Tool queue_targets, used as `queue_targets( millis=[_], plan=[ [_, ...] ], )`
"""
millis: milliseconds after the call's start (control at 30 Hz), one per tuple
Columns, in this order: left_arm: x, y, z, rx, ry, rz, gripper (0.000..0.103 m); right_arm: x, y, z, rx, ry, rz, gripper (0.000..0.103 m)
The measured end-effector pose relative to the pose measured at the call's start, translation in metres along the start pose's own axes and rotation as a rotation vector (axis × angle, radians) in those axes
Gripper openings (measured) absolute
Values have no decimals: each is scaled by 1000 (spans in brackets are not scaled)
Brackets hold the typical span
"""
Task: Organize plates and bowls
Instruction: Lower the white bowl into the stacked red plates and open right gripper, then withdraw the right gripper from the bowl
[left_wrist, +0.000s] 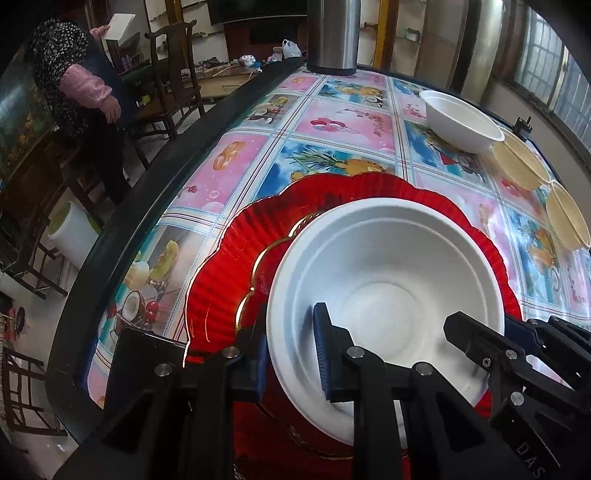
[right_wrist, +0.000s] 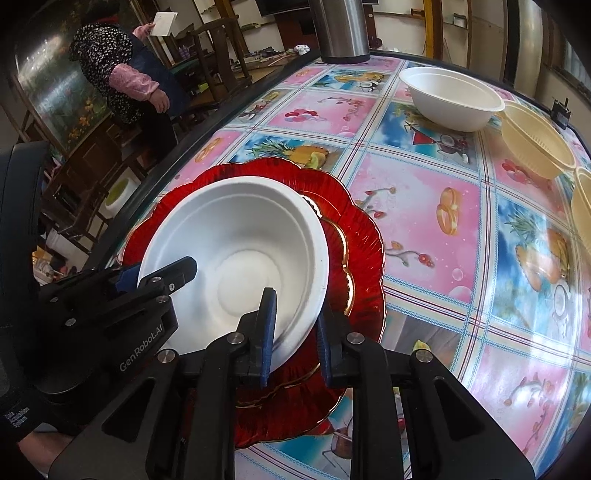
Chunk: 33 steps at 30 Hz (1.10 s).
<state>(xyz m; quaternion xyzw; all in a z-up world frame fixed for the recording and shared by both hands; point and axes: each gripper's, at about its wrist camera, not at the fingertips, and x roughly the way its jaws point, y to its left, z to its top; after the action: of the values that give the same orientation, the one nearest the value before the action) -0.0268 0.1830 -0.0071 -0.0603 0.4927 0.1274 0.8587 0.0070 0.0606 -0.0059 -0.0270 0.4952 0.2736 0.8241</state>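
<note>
Straddling the near-left rim of the white pulp bowl (left_wrist: 388, 280), the left tongs (left_wrist: 290, 332) stand slightly apart, one pad inside the wall and one outside. Neither is seen pressing. The right tongs (right_wrist: 295, 310) do the same on the near-right rim, with a sliver of red showing between rim and outer pad, so I read both as open and not gripping.

The bowl sits on the red scalloped plate (left_wrist: 229, 266), off-centre toward its near side, at the near-left of the bench (left_wrist: 332, 122). It looks set down there, so the step in hand appears to be the release.

To finish it well, spread both pairs evenly and lift them straight off the rim. A pad dragging on the light wall would tip the bowl or slide it off the plate. Clear the inner fingers before swinging away.

Far right wait a second white bowl (left_wrist: 461, 122) and two cream bowls (left_wrist: 521, 162), which are likely next. A steel flask (left_wrist: 332, 37) stands at the far edge.
</note>
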Motion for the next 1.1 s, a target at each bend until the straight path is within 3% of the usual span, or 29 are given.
queue_targets(
  millis=[67,133,200,267,533,1100],
  plan=[
    [-3,-1,0,12,-14,9,30,-2,0,0,2,-2,5,25],
    [-8,-2,0,21,-39,14,41,-5,2,1,0,-6,9,37],
    [-15,0,0,23,-76,51,66,-9,2,1,-1,-18,16,38],
    [-22,5,0,14,-122,79,74,-13,1,1,2,-25,26,38],
    [-45,19,9,-30,-188,86,75,-41,-3,1,15,-77,52,38],
    [-56,-50,24,50,-209,-17,75,-79,-69,1,154,-171,5,38]
  ],
)
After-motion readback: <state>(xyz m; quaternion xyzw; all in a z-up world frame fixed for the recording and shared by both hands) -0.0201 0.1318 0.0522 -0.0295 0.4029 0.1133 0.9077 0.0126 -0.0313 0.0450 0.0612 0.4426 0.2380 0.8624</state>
